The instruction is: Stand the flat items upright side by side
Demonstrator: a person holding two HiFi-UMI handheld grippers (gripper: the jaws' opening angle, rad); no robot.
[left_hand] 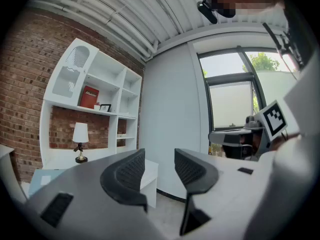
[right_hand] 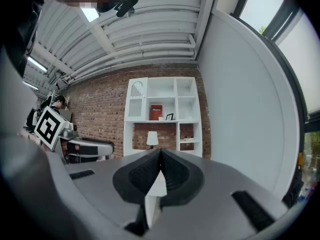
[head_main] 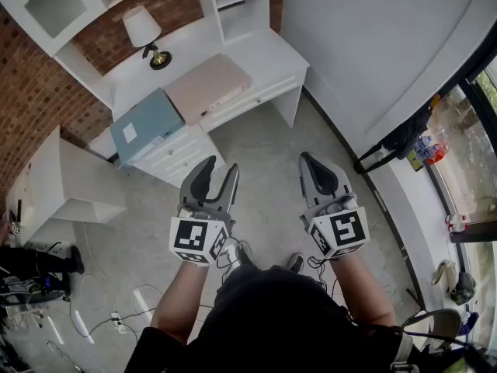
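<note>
Two flat items lie on the white desk (head_main: 264,61): a pale pink one (head_main: 206,86) to the right and a light blue one (head_main: 145,125) to the left, side by side. My left gripper (head_main: 219,169) hovers over the floor in front of the desk, its jaws open with nothing between them. My right gripper (head_main: 306,162) hangs level beside it, jaws shut and empty. In the left gripper view the left gripper (left_hand: 159,169) shows a clear gap; the blue item (left_hand: 45,178) peeks at the lower left. In the right gripper view the right gripper (right_hand: 160,156) has its pads pressed together.
A small lamp (head_main: 144,32) stands at the back of the desk, under white shelves (right_hand: 162,106) against a brick wall. A low white cabinet (head_main: 66,185) stands left of the desk. Cables and a power strip (head_main: 116,318) lie on the floor at the lower left.
</note>
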